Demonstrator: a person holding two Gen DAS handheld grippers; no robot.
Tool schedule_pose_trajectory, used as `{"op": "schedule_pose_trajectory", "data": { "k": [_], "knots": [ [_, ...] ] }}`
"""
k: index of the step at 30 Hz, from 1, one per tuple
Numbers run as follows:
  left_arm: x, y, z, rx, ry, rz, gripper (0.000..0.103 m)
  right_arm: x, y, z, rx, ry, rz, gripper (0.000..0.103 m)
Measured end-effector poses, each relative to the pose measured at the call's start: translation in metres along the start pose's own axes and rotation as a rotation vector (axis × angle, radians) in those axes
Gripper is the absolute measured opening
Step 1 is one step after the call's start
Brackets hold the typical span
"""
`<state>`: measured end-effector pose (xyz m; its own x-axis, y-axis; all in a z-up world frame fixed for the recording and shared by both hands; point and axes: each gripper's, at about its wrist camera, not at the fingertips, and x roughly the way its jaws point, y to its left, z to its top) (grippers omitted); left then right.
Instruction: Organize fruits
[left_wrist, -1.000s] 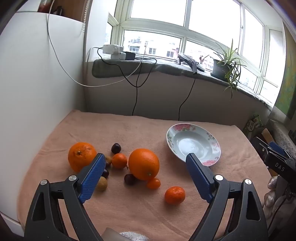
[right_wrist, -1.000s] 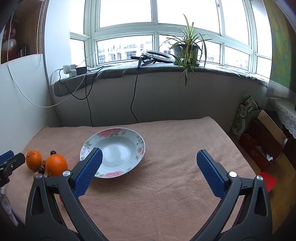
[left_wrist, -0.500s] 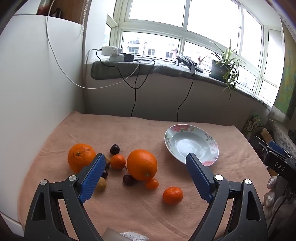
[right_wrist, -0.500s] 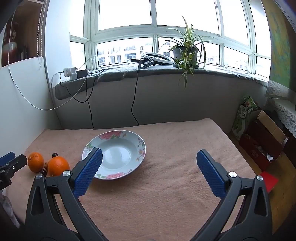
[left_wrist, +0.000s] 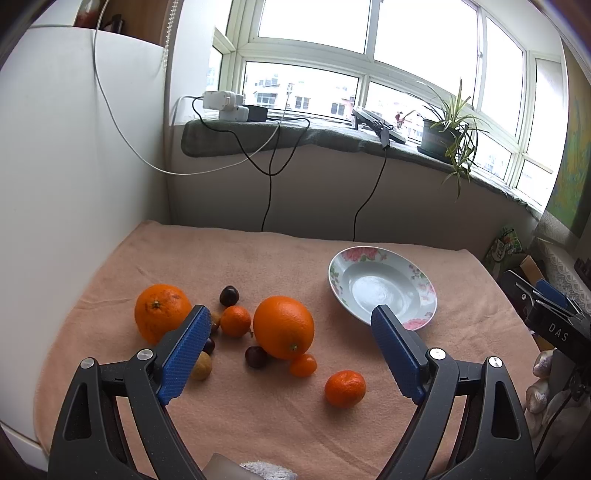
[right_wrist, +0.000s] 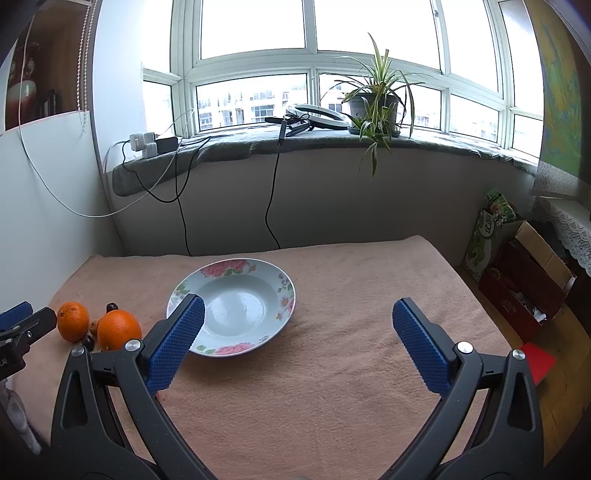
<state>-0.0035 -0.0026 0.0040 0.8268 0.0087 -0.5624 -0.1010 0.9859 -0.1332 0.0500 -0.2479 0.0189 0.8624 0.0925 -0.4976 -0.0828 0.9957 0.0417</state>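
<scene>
On a peach cloth lie two big oranges (left_wrist: 283, 326) (left_wrist: 160, 312), small tangerines (left_wrist: 345, 383) (left_wrist: 235, 320), a tiny orange fruit (left_wrist: 303, 364), dark cherries (left_wrist: 229, 295) (left_wrist: 256, 356) and a tan fruit (left_wrist: 201, 365). An empty floral plate (left_wrist: 413, 280) (right_wrist: 284, 291) sits to their right. My left gripper (left_wrist: 290, 339) hangs open above the fruit cluster, nothing between its blue pads. My right gripper (right_wrist: 295, 332) is open too, held over the cloth just in front of the plate. The oranges (right_wrist: 119, 329) (right_wrist: 73, 320) show at the left of the right wrist view.
A white panel (left_wrist: 74, 166) walls the left side; a low wall with dangling cables (left_wrist: 269, 192) runs behind. The sill holds chargers (left_wrist: 225, 105) and a potted plant (right_wrist: 373, 103). Boxes (right_wrist: 524, 280) stand on the floor to the right of the table.
Both grippers have drawn slightly back and up, so the fruit and plate look a little smaller and farther. Both stay open; nothing on the cloth has moved.
</scene>
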Motion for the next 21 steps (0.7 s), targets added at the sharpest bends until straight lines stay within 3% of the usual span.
{"op": "schedule_pose_trajectory", "data": {
  "k": [21],
  "knots": [
    [-0.0001, 0.0032, 0.0008, -0.004, 0.004, -0.006, 0.089, 0.0019, 0.0018, -0.0035, 0.000, 0.005, 0.006, 0.103]
  ]
}}
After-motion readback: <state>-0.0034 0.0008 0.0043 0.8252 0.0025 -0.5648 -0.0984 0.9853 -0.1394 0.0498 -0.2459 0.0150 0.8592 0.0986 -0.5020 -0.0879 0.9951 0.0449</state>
